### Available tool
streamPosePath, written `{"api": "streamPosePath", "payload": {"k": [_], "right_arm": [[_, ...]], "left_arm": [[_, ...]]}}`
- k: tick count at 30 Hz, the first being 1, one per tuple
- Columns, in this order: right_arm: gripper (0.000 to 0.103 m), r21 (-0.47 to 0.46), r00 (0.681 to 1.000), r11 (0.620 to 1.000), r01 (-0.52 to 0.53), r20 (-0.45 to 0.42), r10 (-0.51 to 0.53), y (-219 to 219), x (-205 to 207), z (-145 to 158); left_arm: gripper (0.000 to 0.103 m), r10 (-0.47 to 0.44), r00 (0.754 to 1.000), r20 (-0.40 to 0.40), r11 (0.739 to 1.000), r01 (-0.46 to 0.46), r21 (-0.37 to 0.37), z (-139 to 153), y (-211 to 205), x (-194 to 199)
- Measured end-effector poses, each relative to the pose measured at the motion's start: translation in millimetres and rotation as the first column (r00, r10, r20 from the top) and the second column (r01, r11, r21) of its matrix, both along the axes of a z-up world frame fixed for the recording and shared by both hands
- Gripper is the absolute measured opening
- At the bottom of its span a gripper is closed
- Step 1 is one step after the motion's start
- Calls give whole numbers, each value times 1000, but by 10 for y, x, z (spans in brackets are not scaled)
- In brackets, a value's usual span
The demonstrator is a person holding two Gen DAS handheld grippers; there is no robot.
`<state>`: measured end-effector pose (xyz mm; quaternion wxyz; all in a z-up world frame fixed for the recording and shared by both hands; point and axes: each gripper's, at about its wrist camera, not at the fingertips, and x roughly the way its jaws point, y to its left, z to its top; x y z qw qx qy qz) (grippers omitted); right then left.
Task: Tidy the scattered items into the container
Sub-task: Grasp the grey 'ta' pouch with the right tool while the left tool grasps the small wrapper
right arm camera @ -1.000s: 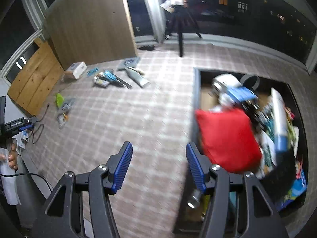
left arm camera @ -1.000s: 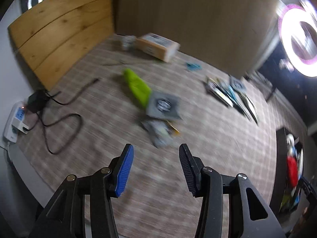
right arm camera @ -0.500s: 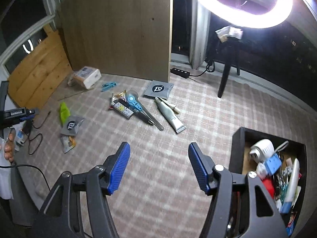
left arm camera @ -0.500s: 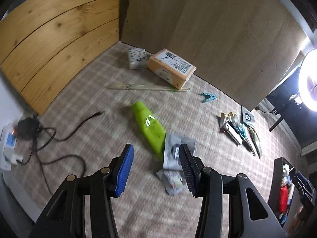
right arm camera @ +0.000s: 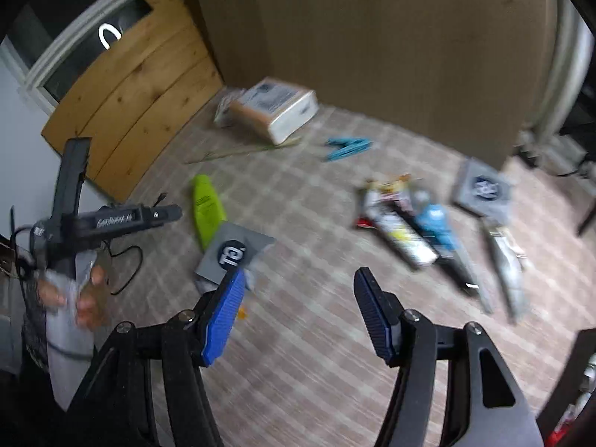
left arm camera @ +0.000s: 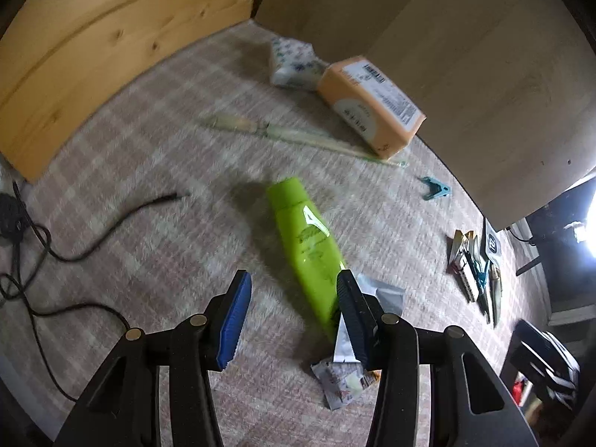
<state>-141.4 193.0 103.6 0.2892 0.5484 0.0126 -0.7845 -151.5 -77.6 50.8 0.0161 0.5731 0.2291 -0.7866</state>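
Observation:
A lime-green tube (left arm camera: pixel 307 240) lies on the checked carpet just ahead of my open, empty left gripper (left arm camera: pixel 294 290); it also shows in the right wrist view (right arm camera: pixel 206 206). A grey pouch (right arm camera: pixel 234 251) overlaps its lower end, with a small crumpled sachet (left arm camera: pixel 344 380) beside it. My right gripper (right arm camera: pixel 300 294) is open and empty above the carpet. A cluster of tubes and packets (right arm camera: pixel 428 227) lies to its upper right. The dark container (left arm camera: pixel 540 357) shows at the lower right of the left wrist view.
An orange-and-white pack (left arm camera: pixel 372 104), a patterned tissue pack (left arm camera: pixel 292 61), a thin stick (left arm camera: pixel 298 136) and a blue clip (left arm camera: pixel 434 188) lie near the wooden boards. A black cable (left arm camera: pixel 74 246) trails at the left. Another grey pouch (right arm camera: pixel 482 188) lies far right.
Both grippers have moved away from the container toward the scattered items. The left has closed in on the green tube; the right now faces the carpet between the pouch and the tube cluster.

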Motion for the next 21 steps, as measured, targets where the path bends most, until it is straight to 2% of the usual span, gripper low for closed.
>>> {"api": "streamPosePath", "payload": {"k": [3,7,10,12,13,15,17,18,21], "right_arm": [[60,-34,996,999,1,86,2,-189,-82,-225],[58,-36,989,999,5,151,1,-356,-99,-485],[55,-39,984,999,9,180,-1,-390,-106,-584],[55,-51,980,998,22,200,-12,-392,-133,-640],[55,-56,977,998,29,211,-17,-395,-156,-661],[55,-70,970,997,39,243,-21,-414,-188,-726],[54,-69,965,997,36,260,-17,-468,-217,-773],[51,-64,965,997,33,263,-15,-501,-224,-794],[49,-62,960,998,26,280,-8,-589,-246,-842]], "left_arm": [[45,-21,1000,6,999,21,27,-57,58,105],[45,-94,996,8,995,94,46,-107,254,259],[45,-159,987,-20,987,159,10,-99,405,398],[45,-244,968,-53,969,242,-43,-75,532,501],[45,-286,956,-70,957,281,-76,-63,587,541],[46,-391,915,-100,913,371,-168,-28,738,611],[54,-487,866,-112,859,451,-243,-17,877,669],[64,-530,840,-117,832,488,-266,-19,936,688],[66,-624,773,-119,755,556,-348,-53,1089,710]]}}
